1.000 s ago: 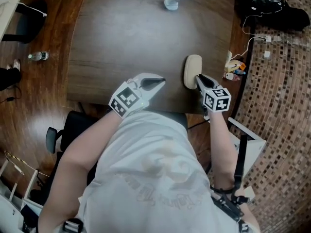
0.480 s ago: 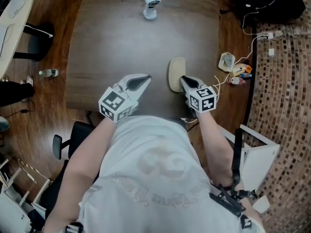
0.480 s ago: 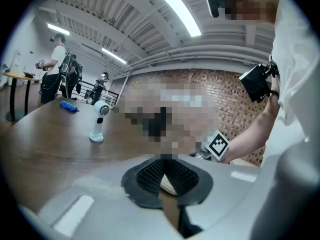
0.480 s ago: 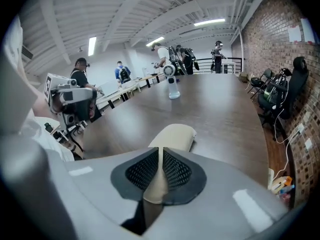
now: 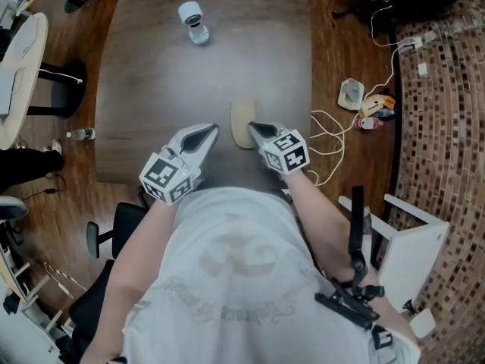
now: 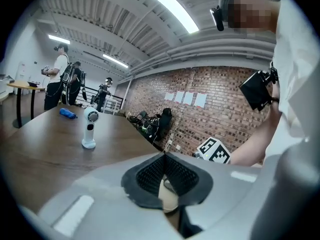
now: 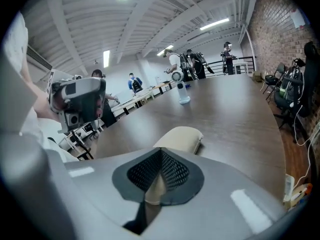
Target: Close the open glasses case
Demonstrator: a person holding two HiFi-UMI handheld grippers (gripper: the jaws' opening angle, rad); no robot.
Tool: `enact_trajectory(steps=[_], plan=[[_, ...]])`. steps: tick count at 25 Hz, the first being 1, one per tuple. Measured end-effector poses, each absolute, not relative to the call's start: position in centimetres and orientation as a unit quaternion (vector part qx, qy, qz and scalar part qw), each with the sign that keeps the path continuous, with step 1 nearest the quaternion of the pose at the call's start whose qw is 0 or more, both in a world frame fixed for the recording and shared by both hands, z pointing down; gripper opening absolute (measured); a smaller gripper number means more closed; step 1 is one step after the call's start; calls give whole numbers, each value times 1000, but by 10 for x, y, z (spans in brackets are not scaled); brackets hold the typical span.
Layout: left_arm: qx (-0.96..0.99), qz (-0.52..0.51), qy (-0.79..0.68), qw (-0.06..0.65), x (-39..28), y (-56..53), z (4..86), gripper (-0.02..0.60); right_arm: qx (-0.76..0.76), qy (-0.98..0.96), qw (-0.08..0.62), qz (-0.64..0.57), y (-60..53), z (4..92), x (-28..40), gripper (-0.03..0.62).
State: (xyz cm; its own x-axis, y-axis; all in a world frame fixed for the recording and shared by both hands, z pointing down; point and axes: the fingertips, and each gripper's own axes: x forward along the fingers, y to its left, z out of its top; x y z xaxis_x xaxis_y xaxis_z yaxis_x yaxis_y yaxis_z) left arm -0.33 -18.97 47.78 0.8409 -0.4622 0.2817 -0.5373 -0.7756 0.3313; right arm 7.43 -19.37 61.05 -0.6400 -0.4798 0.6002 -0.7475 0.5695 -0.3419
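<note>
The beige glasses case [image 5: 242, 122] lies on the dark wooden table [image 5: 151, 74] near its front edge, and its lid looks down. My right gripper [image 5: 251, 127] is shut, with its tip at the case's near right edge. In the right gripper view the jaws [image 7: 161, 151] meet in front of the case [image 7: 181, 138] with nothing pinched between them. My left gripper [image 5: 214, 129] hovers just left of the case, apart from it. Its jaws [image 6: 164, 156] also meet at the tip and hold nothing.
A small white handheld fan [image 5: 194, 21] stands at the table's far side, and a blue object [image 6: 67, 113] lies beyond it. Cables and a charger [image 5: 356, 97] lie on the floor to the right. A black chair [image 5: 114, 218] stands at lower left. People stand in the background.
My left gripper has moved up and in toward the case, so the gap to it is smaller. The right gripper has stayed at the case's edge. The head view has shifted.
</note>
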Motion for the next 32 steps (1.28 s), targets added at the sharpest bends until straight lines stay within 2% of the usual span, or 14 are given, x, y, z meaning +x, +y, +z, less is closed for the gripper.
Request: enact_trajectory(steps=[4, 9, 22, 32], plan=[[930, 99, -286, 208, -11, -185, 480, 2, 328, -873, 220, 286, -202, 606, 48, 8], [926, 102, -297, 212, 24, -165, 486, 2, 300, -890, 232, 252, -189, 609, 66, 8], [918, 113, -320, 204, 38, -157, 481, 2, 284, -905, 210, 238, -192, 602, 76, 8], [922, 104, -311, 204, 58, -157, 482, 2, 276, -916, 111, 269, -191, 565, 96, 8]])
